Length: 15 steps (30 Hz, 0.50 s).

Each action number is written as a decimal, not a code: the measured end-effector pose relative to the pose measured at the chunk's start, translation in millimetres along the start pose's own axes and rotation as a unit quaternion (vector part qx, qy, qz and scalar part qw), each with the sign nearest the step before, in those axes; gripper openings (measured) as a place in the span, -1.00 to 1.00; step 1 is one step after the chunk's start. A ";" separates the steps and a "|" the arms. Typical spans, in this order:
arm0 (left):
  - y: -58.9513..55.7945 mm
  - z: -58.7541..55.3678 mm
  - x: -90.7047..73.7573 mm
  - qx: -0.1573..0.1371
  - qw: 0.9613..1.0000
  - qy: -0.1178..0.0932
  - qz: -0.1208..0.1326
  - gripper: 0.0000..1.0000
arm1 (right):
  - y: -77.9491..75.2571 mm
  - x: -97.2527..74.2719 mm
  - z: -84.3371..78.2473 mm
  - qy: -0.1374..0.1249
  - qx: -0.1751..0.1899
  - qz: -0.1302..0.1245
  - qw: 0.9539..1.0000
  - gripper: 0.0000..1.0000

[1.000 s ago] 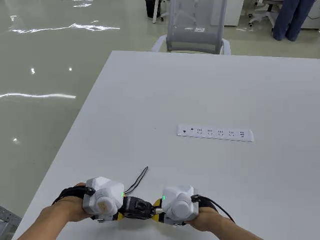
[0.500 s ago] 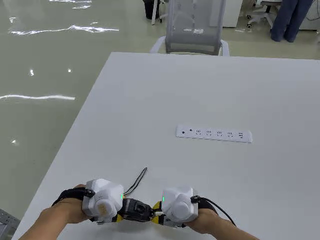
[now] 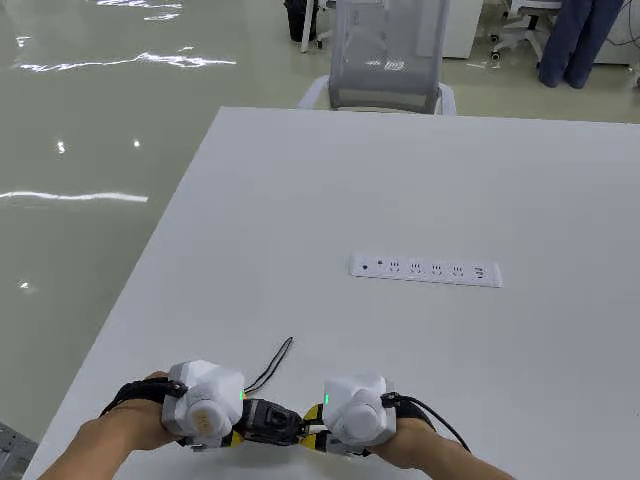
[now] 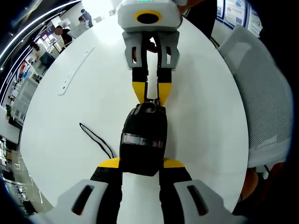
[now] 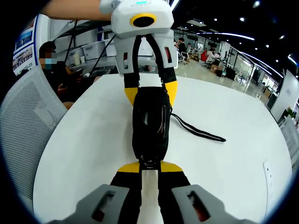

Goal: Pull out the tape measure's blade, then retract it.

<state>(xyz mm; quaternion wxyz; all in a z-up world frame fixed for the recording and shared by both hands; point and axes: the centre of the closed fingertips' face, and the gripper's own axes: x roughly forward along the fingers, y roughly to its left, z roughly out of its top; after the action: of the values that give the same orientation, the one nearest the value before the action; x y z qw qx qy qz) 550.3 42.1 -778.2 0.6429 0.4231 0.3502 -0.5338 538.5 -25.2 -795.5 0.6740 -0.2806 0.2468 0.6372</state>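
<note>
At the bottom left of the head view, my left gripper (image 3: 232, 432) has its jaws clamped on the sides of the black tape measure (image 3: 270, 420). The case lies on the white table (image 3: 300, 200) with its long axis running left to right. Its mouth end points right, and its strap (image 3: 272, 364) trails toward the upper right. My right gripper (image 3: 313, 435) has its jaws pinched narrow onto that mouth end. Further right lies a power strip (image 3: 425, 270). Against a second ago, the grippers and case sit as they were, just as close together.
</note>
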 end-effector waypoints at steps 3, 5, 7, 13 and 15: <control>0.2 0.6 0.0 0.000 1.000 -0.001 0.000 -0.48 | 0.0 -1.3 -1.1 0.001 0.002 0.000 1.000 -0.80; 0.2 0.7 0.0 0.000 1.000 -0.001 0.000 -0.48 | 0.0 -1.9 -1.9 0.002 0.001 0.000 1.000 -0.80; 0.3 0.5 -0.1 0.000 1.000 -0.001 0.000 -0.48 | -0.2 -2.4 -2.1 0.001 0.001 0.000 1.000 -0.80; 0.4 1.6 -0.1 0.001 1.000 -0.001 0.001 -0.48 | 0.0 -4.4 -4.4 0.004 0.002 0.000 1.000 -0.80; 0.2 2.6 -0.2 0.001 1.000 -0.002 0.001 -0.48 | 0.0 -5.4 -5.7 0.005 0.002 0.001 1.000 -0.80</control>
<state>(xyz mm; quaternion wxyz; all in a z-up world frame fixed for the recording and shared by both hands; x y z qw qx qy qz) 550.5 39.8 -777.0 0.6433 0.4232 0.3481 -0.5347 538.3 -33.0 -795.9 0.6731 -0.2819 0.2516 0.6357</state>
